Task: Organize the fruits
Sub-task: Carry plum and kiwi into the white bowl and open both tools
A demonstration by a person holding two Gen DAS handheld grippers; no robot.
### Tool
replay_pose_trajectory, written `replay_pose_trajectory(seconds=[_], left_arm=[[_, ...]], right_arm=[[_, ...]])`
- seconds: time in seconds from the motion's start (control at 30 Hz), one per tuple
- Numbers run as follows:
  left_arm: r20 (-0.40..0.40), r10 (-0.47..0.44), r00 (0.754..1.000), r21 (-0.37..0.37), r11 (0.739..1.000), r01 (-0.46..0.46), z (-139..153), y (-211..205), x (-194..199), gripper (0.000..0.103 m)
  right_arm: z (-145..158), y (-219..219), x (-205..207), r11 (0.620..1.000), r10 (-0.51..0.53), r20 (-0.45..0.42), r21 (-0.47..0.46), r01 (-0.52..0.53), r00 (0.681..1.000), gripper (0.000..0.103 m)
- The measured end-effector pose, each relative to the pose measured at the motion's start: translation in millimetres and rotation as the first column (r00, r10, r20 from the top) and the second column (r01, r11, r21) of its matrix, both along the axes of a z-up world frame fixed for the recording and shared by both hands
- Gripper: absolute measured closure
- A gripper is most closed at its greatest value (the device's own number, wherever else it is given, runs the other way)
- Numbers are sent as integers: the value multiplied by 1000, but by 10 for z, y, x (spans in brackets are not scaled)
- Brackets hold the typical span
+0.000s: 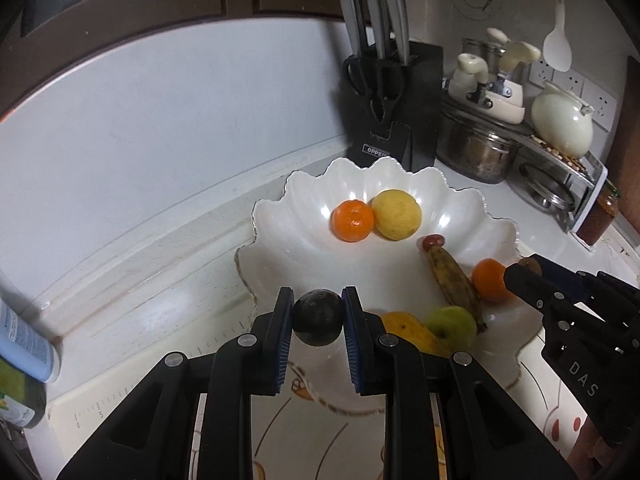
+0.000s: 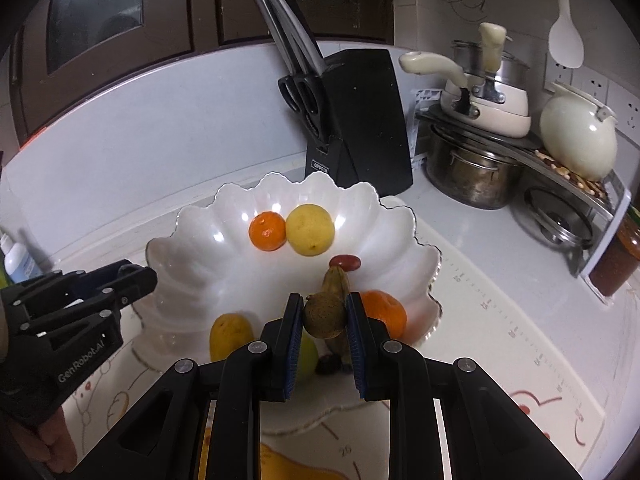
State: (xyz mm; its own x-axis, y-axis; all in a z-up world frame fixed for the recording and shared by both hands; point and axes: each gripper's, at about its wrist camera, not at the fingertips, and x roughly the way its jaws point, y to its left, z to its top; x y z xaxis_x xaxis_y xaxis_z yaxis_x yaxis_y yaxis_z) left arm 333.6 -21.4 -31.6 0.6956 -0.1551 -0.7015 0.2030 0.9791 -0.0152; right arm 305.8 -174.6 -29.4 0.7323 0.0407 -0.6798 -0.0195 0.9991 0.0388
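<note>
My left gripper (image 1: 318, 316) is shut on a dark round fruit (image 1: 318, 317) above the near rim of a white scalloped bowl (image 1: 280, 240). My right gripper (image 2: 324, 316) is shut on a brown kiwi (image 2: 325, 315) above the bowl (image 2: 192, 256). In the bowl lie a tangerine (image 1: 353, 221), a lemon (image 1: 397, 213), a small red fruit (image 1: 433, 241), a spotted banana (image 1: 452, 280), a second tangerine (image 1: 489, 286), a green fruit (image 1: 452, 322) and a yellow mango (image 1: 408, 330). The right gripper also shows in the left wrist view (image 1: 524, 276).
A black knife block (image 2: 356, 136) stands behind the bowl. Steel pots (image 2: 472, 172), a cream kettle (image 2: 578, 136) and a rack sit at the right, with a red jar (image 2: 618, 264). Bottles (image 1: 24, 344) stand at the left. A patterned mat (image 2: 500, 320) covers the counter.
</note>
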Motion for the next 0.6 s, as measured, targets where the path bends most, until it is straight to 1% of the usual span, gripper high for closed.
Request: replay_pose_trajectory(seconds=[0.3,0.5,0.57,0.6], left_arm=[[-44,7,999,8,1000,-7,-187,-27,221,78],[-55,5,998,18,1000,-4,-205,-28,247,77],[-57,13,998,21,1000,-12,-201,-10,241,64],[-52,19,998,22,1000,-18,-191,-2,231,51]], right_arm=[[-173,-8,262,999,34,-46,9,-34,998,80],[-180,8,284,999,34,-35,-5,-34,999,79],[-174,16,277,1000,28,-36,-11,-29,999,75],[-170,17,275,1000,24,-35,-14,-25,999,69]])
